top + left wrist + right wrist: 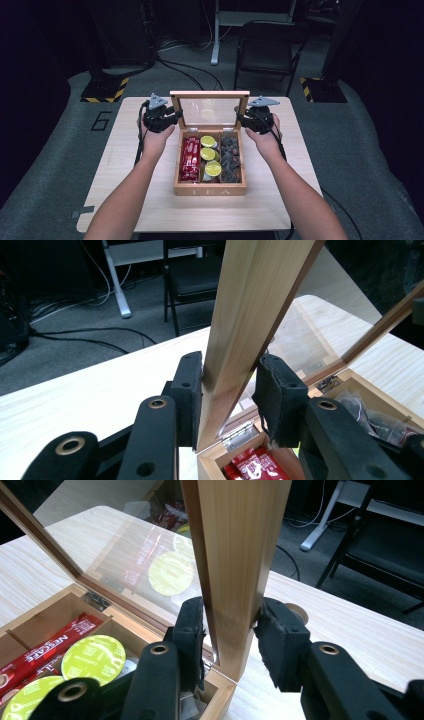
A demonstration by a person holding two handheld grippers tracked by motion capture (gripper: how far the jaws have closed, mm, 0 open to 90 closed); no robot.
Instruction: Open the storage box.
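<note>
Your left gripper (171, 116) pinches lid (209, 109) left edge; right gripper (242, 118) pinches right edge. Lid upright, box (210, 190) open on table (125, 165).

Pale wood is seen on the tea box (210, 190) and table (125, 165); red sachets (190, 159), lime-green capsule lids (208, 155) and dark packets (230, 157) are held inside.

1. Wooden tea box (210, 190) w/ glass lid (209, 111): 1, 3 compartments.
2. Green-topped capsules (208, 141): 3 visible.
3. Red sachets (190, 158): approx 2, exact no. unclear.
4. Dark packets (230, 156): a pile, can't count.
5. Grippers: 2, left (172, 116) & right (240, 118).
6. Chair (267, 47): 1.
</note>
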